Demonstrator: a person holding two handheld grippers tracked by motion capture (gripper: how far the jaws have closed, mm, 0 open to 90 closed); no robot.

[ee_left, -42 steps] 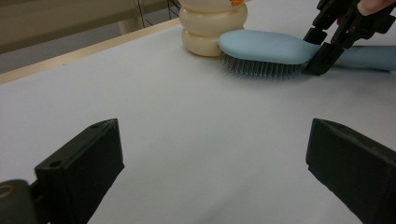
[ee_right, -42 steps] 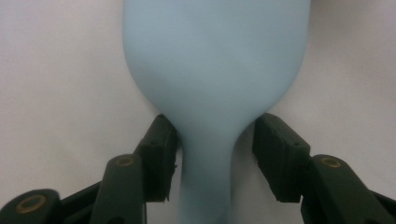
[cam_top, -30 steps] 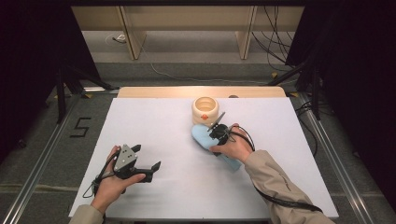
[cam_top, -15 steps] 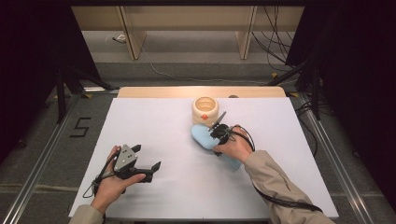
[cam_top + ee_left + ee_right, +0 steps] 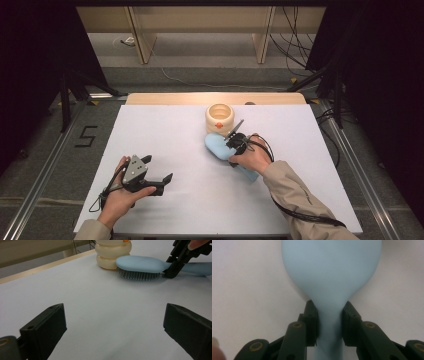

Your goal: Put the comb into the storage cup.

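A light blue hairbrush (image 5: 215, 145) lies bristles down on the white table (image 5: 165, 130), its head beside a cream ringed pot (image 5: 220, 118) that bears an orange mark. My right gripper (image 5: 234, 143) is shut on the brush's narrow neck; in the right gripper view both jaws press the neck of the brush (image 5: 332, 270) from either side, right gripper (image 5: 329, 322). My left gripper (image 5: 159, 170) rests at the near left, open and holding nothing. In the left gripper view its jaws stand wide apart, left gripper (image 5: 115, 327), facing the brush (image 5: 140, 263) and the pot (image 5: 112, 255).
A wooden strip (image 5: 215, 98) runs along the table's far edge. Metal rails flank the table, and cables (image 5: 300, 35) lie on the floor beyond. The right gripper's cable (image 5: 300, 215) trails under the sleeve toward the near edge.
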